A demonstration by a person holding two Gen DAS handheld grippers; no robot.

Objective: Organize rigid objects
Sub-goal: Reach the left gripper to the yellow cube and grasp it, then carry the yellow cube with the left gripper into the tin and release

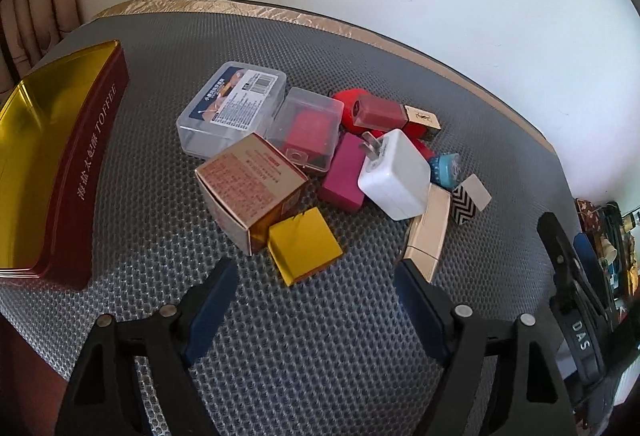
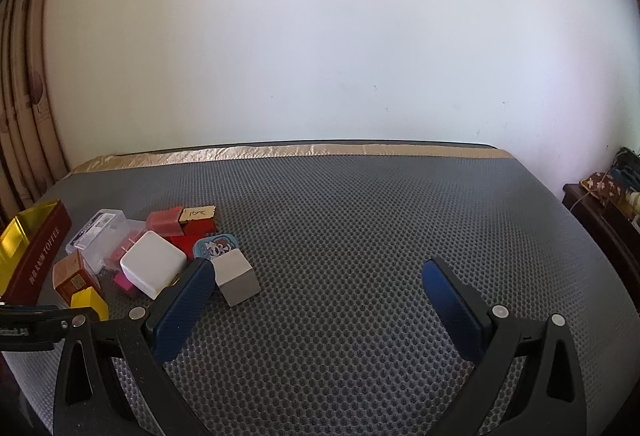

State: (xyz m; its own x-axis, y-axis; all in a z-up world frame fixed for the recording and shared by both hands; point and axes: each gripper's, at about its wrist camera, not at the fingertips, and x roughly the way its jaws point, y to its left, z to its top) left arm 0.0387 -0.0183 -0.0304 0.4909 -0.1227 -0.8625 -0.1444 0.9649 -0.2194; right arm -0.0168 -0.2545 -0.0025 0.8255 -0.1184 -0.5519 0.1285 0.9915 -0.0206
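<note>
I have both tools over the grey-matted table (image 2: 360, 215), and nothing is picked up yet. The left hand-held gripper (image 1: 316, 284) is spread wide and empty, its blue pads pointed at the heap of small things near the left side of the table; the right hand-held gripper (image 2: 320, 284) is likewise spread and empty, over bare mat toward the near edge. The open toffee tin (image 1: 52, 163) sits along the left edge, and I judge it to be where the pieces should go. Nearest my left fingers is the yellow cube (image 1: 304, 244), leaning against the printed carton (image 1: 252, 187), with the white charger (image 1: 394, 173) perched on the pink block (image 1: 344, 171) just behind. I would take the yellow cube first: lower straight down, bracket its two flat sides, keep the far finger off the carton, and close gently so nothing in the heap shifts. The gold case (image 1: 426, 232) lies close to my other finger, so I must mind it.
</note>
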